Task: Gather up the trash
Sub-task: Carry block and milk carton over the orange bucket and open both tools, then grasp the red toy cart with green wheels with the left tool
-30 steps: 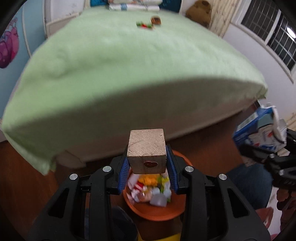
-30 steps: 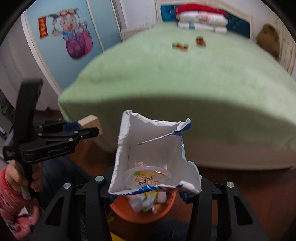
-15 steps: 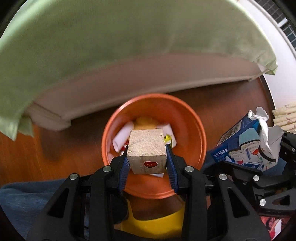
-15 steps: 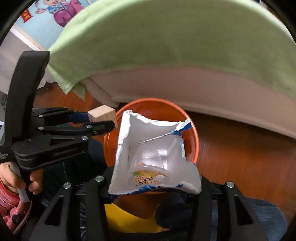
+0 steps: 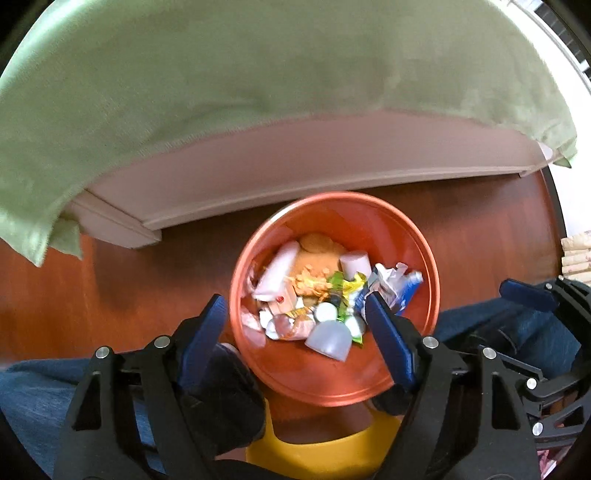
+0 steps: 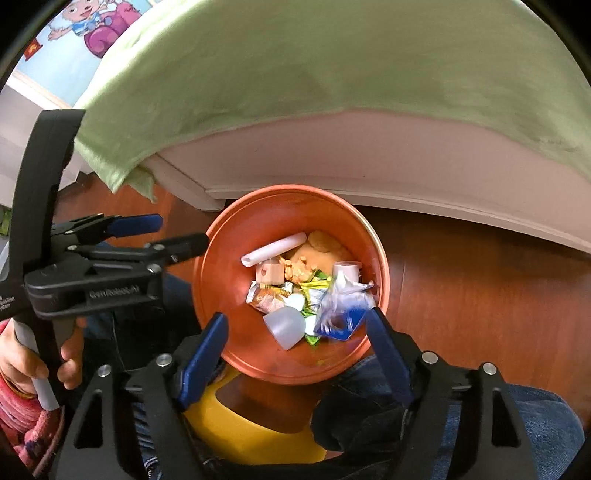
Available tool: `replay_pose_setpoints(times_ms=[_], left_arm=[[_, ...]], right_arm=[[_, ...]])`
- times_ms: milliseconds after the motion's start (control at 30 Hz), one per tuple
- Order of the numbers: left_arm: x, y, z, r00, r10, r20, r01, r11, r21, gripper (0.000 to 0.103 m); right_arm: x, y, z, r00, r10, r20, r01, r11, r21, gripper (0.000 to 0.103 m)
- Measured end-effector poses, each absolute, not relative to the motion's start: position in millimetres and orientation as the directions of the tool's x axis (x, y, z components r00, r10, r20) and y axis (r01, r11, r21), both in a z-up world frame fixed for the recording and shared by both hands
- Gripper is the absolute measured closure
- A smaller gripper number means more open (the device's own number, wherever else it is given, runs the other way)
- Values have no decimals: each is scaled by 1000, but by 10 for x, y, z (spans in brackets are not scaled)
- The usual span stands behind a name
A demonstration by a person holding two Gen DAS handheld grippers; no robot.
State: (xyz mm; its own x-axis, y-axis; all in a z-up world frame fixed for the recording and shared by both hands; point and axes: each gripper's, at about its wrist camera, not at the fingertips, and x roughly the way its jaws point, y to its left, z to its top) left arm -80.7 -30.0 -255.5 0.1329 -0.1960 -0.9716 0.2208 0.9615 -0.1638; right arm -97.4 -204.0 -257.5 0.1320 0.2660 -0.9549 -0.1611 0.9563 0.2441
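An orange trash bin (image 5: 406, 229) stands on the wood floor beside the bed, also in the right wrist view (image 6: 236, 236). It holds several pieces of trash. A small wooden block (image 6: 270, 274) with a red heart lies among them, blurred in the left wrist view (image 5: 282, 301). A torn blue-and-white carton (image 6: 341, 312) lies at the bin's right side, also in the left wrist view (image 5: 393, 286). My left gripper (image 5: 293, 326) is open and empty above the bin; it also shows in the right wrist view (image 6: 173, 236). My right gripper (image 6: 295, 334) is open and empty above the bin.
A bed with a green cover (image 5: 258, 74) and pale base (image 6: 369, 158) rises just behind the bin. A yellow stool (image 5: 321, 454) and the person's jeans-clad legs (image 6: 535, 417) are close below. A cartoon picture (image 6: 103, 22) is on the left wall.
Both grippers have opened. The wooden block dropped from the left one and the carton from the right one into the bin. Both views tilted further down over the bin.
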Motion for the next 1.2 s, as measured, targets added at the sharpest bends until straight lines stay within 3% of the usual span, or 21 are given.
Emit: replay_pose_setpoints(times_ms=[667, 900, 967, 1200], left_arm=[[-734, -261, -2343, 176, -197, -964, 194, 968, -162, 27], [-468, -253, -1713, 292, -282, -914, 209, 951, -227, 27], [-285, -248, -1416, 359, -313, -879, 216, 944, -248, 16], [607, -407, -714, 501, -373, -781, 233, 927, -293, 14]], right_arm=[[-977, -2241, -2245, 222, 300, -928, -124, 952, 278, 27], [-955, -2330, -1944, 317, 330, -889, -139, 944, 300, 26], [-957, -2346, -1874, 340, 341, -876, -151, 940, 307, 25], [-907, -2382, -1795, 380, 385, -841, -168, 923, 347, 24]])
